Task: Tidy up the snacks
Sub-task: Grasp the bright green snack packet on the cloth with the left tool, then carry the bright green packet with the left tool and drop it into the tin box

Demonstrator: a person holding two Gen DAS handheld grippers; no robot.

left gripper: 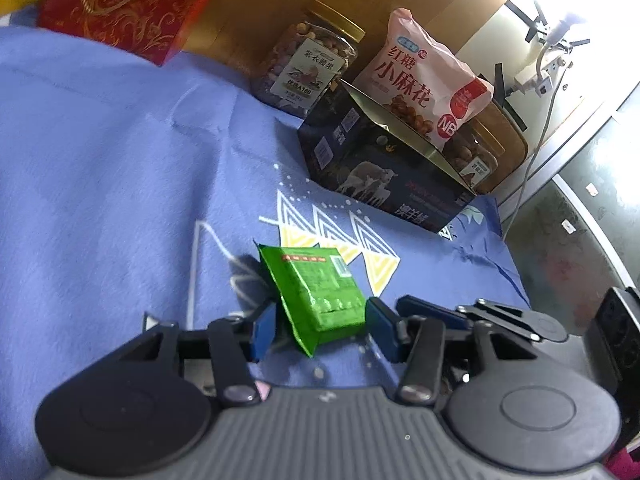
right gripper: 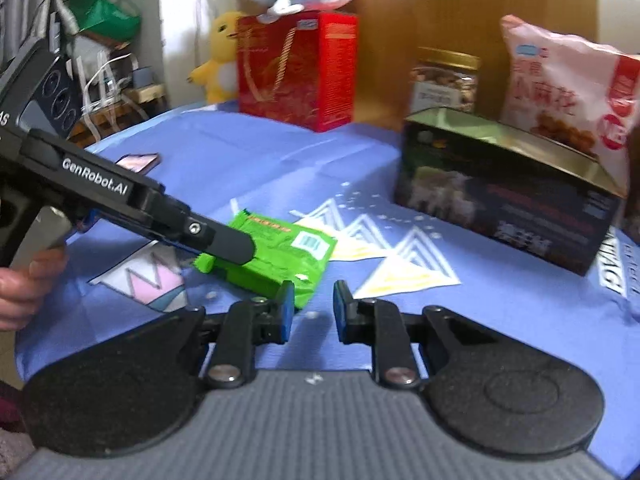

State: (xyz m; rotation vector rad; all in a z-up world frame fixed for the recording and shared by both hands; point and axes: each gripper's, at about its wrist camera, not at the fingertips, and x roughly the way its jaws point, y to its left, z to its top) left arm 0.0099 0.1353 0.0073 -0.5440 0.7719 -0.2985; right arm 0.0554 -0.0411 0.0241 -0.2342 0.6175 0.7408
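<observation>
Green snack packet (left gripper: 316,292) lies flat on the blue-clothed worktop (left gripper: 120,160), near side of the open dark box (left gripper: 384,168), long axis slanting toward it. Left tongs (left gripper: 320,322) straddle it, pads about touching, firm grip unclear. Right tongs (right gripper: 312,308) narrow, empty, just beside its corner.

- The right gripper (right gripper: 312,307) hovers low over the blue cloth (right gripper: 240,160), its jaws narrow with only cloth between them.
- The green packet (right gripper: 280,252) lies flat just in front of its left finger.
- The left gripper (right gripper: 224,244) reaches in from the left (a hand (right gripper: 24,284) holds its handle) and lies across the packet.
- The dark open box (right gripper: 500,200) stands at the right, with a pink snack bag (right gripper: 560,88) in it.
- Behind stand a jar (right gripper: 444,80) and a red box (right gripper: 296,68).
</observation>
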